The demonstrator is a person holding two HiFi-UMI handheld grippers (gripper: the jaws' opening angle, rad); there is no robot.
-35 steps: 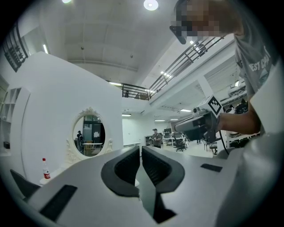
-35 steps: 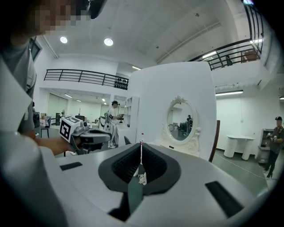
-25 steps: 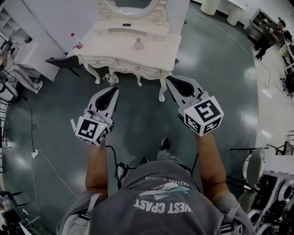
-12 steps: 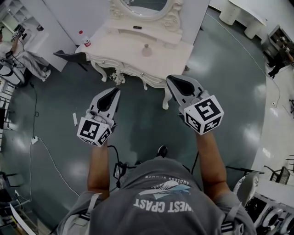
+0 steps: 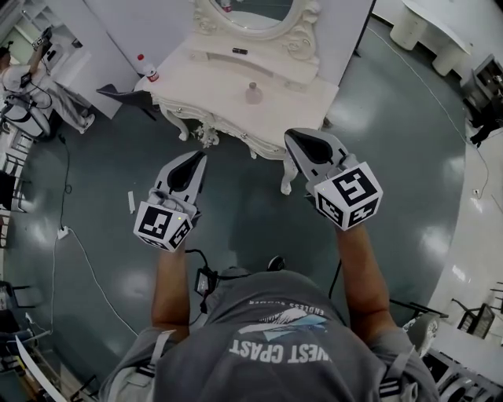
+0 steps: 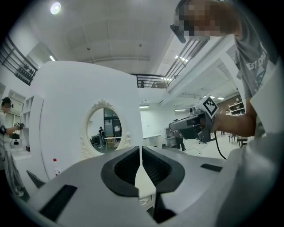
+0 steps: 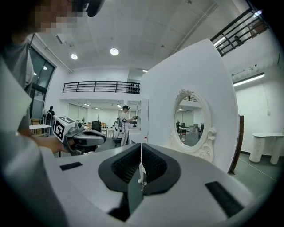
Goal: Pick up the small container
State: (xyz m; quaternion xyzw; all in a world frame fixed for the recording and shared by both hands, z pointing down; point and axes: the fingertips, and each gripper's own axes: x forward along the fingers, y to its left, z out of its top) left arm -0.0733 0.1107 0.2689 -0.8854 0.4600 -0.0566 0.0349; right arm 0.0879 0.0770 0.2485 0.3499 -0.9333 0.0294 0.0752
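The small container (image 5: 253, 94), a pale little bottle with a stopper, stands on the white ornate vanity table (image 5: 228, 102) below its oval mirror (image 5: 251, 12). Both grippers hang in the air short of the table's front edge, well apart from the container. My left gripper (image 5: 196, 155) is shut with nothing in it; its jaws meet in the left gripper view (image 6: 141, 149). My right gripper (image 5: 289, 134) is shut and empty too, its jaws closed in the right gripper view (image 7: 141, 147). The container does not show in either gripper view.
A red-capped bottle (image 5: 146, 67) stands at the table's left corner and a dark flat item (image 5: 240, 51) lies on its raised shelf. A black chair (image 5: 126, 96) sits left of the table. A person (image 5: 27, 86) stands at far left. A cable (image 5: 82, 263) runs over the floor.
The vanity has come nearer and slid right and down in the head view as the person walks toward it. Both grippers keep the same shut stance.
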